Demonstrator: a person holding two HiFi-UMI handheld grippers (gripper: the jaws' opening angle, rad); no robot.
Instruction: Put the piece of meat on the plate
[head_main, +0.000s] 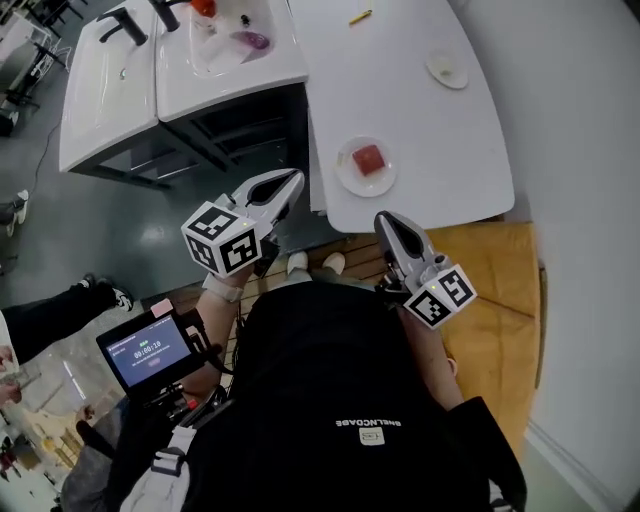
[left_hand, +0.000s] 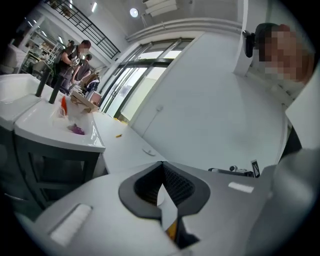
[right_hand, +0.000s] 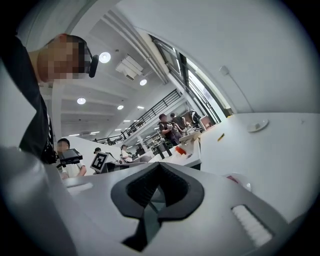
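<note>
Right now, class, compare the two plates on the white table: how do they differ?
The near plate holds a red piece of meat; the far plate holds only a small pale scrap that I cannot identify. The near plate sits by the front edge of the table; the far plate sits well back along it. Both are round, white and lie flat on the table.

A red, squarish piece of meat (head_main: 368, 159) lies flat on the round white plate (head_main: 347, 177).
</note>
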